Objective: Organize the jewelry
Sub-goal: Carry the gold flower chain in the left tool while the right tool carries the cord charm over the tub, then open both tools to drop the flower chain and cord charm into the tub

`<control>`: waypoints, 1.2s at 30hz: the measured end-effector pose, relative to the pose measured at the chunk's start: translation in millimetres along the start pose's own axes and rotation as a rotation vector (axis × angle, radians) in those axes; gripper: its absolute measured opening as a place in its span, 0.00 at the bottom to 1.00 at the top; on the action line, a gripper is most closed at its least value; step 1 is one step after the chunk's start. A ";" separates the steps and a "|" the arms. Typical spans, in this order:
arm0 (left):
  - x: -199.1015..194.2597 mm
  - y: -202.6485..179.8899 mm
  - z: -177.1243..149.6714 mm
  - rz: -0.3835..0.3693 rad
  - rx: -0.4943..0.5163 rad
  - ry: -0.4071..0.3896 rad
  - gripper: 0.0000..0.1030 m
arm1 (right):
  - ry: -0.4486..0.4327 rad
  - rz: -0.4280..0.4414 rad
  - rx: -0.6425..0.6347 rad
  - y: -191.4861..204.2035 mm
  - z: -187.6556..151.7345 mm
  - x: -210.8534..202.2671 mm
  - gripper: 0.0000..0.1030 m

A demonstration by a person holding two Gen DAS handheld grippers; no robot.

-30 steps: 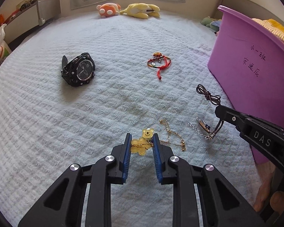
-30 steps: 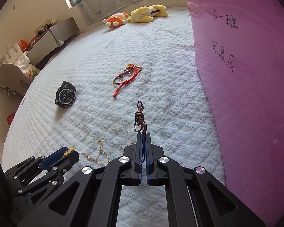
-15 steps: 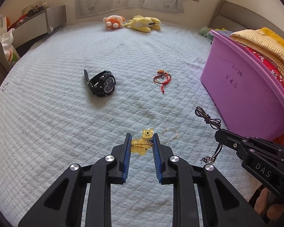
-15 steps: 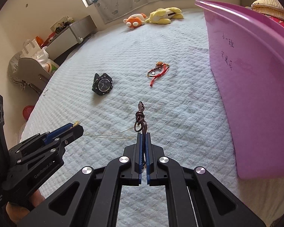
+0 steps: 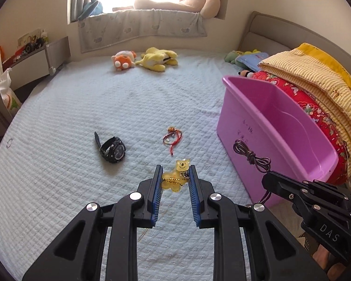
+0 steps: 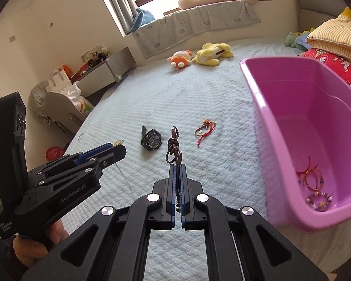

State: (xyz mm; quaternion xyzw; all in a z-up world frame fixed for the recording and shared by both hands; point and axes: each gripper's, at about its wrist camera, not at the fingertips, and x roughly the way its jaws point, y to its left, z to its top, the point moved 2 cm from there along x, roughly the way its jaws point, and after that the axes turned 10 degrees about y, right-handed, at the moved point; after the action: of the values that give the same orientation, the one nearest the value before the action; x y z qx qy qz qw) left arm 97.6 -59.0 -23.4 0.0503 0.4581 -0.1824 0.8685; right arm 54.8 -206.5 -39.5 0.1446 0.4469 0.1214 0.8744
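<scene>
You've got both pieces up off the bed [image 5: 58, 164] right now, so this looks like the carry-to-the-bin step. Your left claw [image 5: 174, 182] is pinched on the translucent yellow bear pendant with its thin gold chain [image 5: 176, 175], dead centre of the left wrist view, the chain trailing down below the fingers. Your right claw [image 6: 177, 187] is squeezed tight on the dark brown knotted leather cord [image 6: 174, 145], its loop poking up past the tips mid-frame.

The purple plastic tub [image 6: 280, 140] fills the right side of the right wrist view, with a red string bracelet [image 6: 307, 169] and a purple beaded bracelet [image 6: 319, 201] already lying in its lower right corner.

Next you probably want each claw over the rim before letting go, dangling ends included. The chunky black wristwatch [image 5: 112, 149] and the red woven cord bracelet with charms [image 5: 172, 138] sit mid-bed, not yet collected.
</scene>
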 end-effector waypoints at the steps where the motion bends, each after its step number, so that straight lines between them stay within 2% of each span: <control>1: -4.4 -5.4 6.2 -0.008 0.006 -0.011 0.21 | -0.020 -0.011 0.005 -5.2 4.2 -10.1 0.03; 7: -25.8 -50.4 51.1 -0.066 0.075 -0.068 0.21 | -0.122 -0.085 0.048 -45.0 28.6 -67.4 0.03; 11: -42.5 -87.7 86.0 -0.133 0.119 -0.118 0.21 | -0.182 -0.129 0.083 -73.4 45.2 -100.8 0.03; 15: -58.0 -127.3 115.9 -0.206 0.169 -0.163 0.21 | -0.221 -0.162 0.109 -98.9 57.8 -126.3 0.03; 18: -55.0 -154.5 130.7 -0.234 0.202 -0.163 0.21 | -0.230 -0.179 0.131 -115.2 61.7 -133.3 0.03; 21: -40.8 -177.0 137.5 -0.257 0.227 -0.132 0.21 | -0.218 -0.187 0.158 -132.6 61.9 -131.2 0.03; 25: -6.7 -199.8 132.7 -0.233 0.256 -0.058 0.21 | -0.181 -0.189 0.204 -154.2 53.9 -117.9 0.03; 36: 76.3 -213.5 101.6 -0.145 0.283 0.146 0.21 | -0.045 -0.216 0.272 -188.6 33.3 -75.3 0.04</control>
State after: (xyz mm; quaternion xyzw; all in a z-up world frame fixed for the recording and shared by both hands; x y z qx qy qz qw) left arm 138.2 -303.7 -10.1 0.1521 0.4922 -0.3030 0.8017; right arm 54.6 -412.1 -32.8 0.2153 0.4525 -0.0381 0.8645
